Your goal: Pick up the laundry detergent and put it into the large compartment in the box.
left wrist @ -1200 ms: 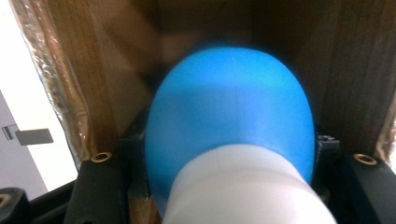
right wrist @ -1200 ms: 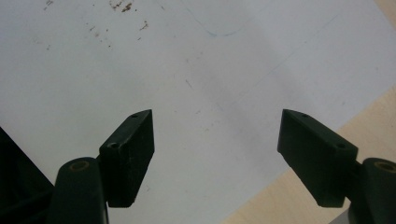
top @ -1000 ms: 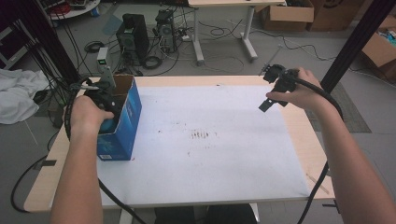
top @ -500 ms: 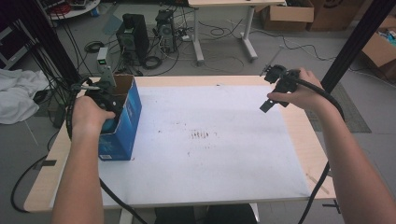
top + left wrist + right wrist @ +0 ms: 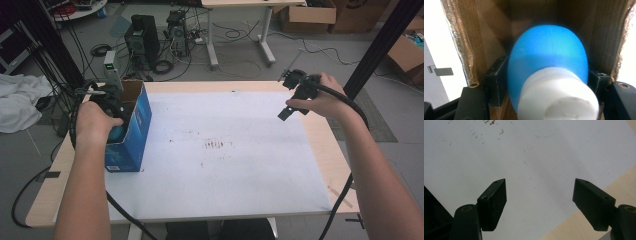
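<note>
Left gripper (image 5: 549, 100) was down inside the box (image 5: 134, 131), jaws either side of a blue bottle (image 5: 549, 57). Its jaws had just been opening; bottle between them, but whether the pads pressed on it I couldn't tell from the left gripper view. Bottle's white cap (image 5: 559, 97) pointed back at the camera, long axis running straight along the jaws into the box, rounded blue end toward the far cardboard wall. Brown walls boxed it in close on both sides.

From the high view, the box stood open-topped at the table's (image 5: 320, 145) left edge, toward the far corner, with the left hand (image 5: 95, 122) over its opening and a bit of the bottle showing under the hand.

Right gripper (image 5: 292, 102) hung above the table's right edge, well apart from the box, jaws spread wide with nothing between them; under them lay the white sheet (image 5: 549, 150) and a strip of bare wood.

Mid-sheet: a patch of small brown marks (image 5: 215, 145).

Beyond the far edge: computer towers (image 5: 142, 35), cables and cardboard boxes on the floor.
</note>
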